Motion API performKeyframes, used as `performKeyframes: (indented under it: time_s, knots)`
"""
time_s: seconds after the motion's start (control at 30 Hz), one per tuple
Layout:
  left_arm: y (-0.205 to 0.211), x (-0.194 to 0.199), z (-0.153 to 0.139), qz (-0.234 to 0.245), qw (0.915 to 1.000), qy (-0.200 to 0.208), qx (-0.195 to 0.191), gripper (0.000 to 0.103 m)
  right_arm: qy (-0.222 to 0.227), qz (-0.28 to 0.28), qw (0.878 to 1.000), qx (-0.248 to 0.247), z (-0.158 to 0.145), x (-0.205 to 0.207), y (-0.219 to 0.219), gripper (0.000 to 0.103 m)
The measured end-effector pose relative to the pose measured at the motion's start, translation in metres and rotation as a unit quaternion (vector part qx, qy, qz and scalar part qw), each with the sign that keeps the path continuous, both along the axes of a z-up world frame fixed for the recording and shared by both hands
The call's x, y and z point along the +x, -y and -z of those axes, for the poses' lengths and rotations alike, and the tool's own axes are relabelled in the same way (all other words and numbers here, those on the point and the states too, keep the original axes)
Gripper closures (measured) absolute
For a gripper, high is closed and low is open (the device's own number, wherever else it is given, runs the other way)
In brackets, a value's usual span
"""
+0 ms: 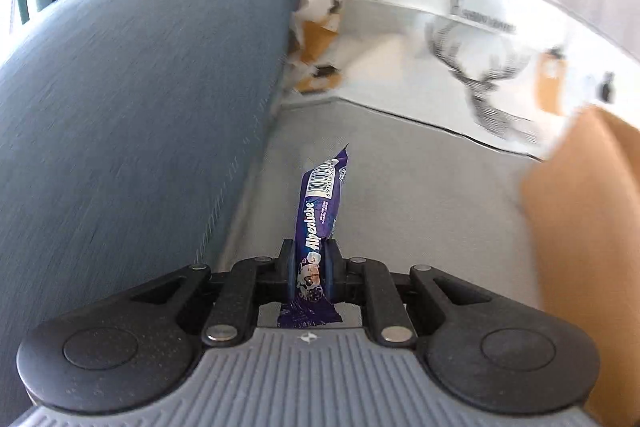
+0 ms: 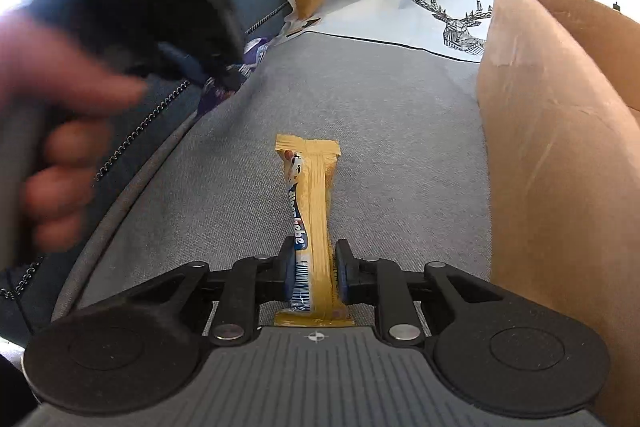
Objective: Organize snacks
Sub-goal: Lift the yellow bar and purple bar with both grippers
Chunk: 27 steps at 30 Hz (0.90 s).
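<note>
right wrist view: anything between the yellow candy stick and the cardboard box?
Nothing. In the right wrist view only bare grey fabric separates the yellow candy stick, held in the right tool, from the cardboard box.

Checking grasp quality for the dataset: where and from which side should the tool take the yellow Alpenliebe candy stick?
Take the yellow Alpenliebe candy stick across its narrow width near one end, coming in along its long axis, as the right tool does now. The stick is long and slim, so the fingers span the short side easily. The crimped end seals look flat and flimsy, so grip the firmer body instead.
</note>
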<state>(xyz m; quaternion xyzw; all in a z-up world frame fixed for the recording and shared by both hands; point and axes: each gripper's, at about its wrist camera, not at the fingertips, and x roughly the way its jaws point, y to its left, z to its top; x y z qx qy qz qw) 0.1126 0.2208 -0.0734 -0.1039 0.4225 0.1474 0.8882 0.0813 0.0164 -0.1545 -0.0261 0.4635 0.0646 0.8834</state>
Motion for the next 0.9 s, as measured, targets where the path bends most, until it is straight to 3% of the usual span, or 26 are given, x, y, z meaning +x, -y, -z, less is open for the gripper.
performKeyframes:
  time_s: [0.1, 0.23, 0.5, 0.63, 0.67, 0.9]
  knots:
    - [0.003, -0.034, -0.009, 0.013, 0.9995, -0.003, -0.030, 0.088, -0.003, -0.004, 1.000, 0.006, -0.006, -0.007, 0.001, 0.082]
    - [0.001, -0.064, -0.014, 0.018, 0.9937, 0.013, -0.110, 0.088, -0.023, -0.020, 0.999, 0.020, -0.014, -0.025, -0.005, 0.082]
    - [0.004, -0.067, 0.012, 0.040, 0.9868, -0.083, -0.133, 0.085, -0.041, -0.034, 0.998, 0.014, -0.026, -0.065, -0.015, 0.082]
    - [0.002, -0.064, 0.015, 0.031, 0.9869, -0.087, -0.132, 0.070, -0.051, -0.035, 0.998, 0.016, -0.024, -0.065, -0.010, 0.079]
    - [0.002, -0.066, 0.016, 0.028, 0.9869, -0.084, -0.135, 0.065, -0.052, -0.034, 0.998, 0.016, -0.023, -0.064, -0.009, 0.073]
    - [0.003, -0.059, 0.023, 0.035, 0.9851, -0.097, -0.137, 0.058, -0.058, -0.026, 0.998, 0.023, -0.017, -0.059, -0.008, 0.061]
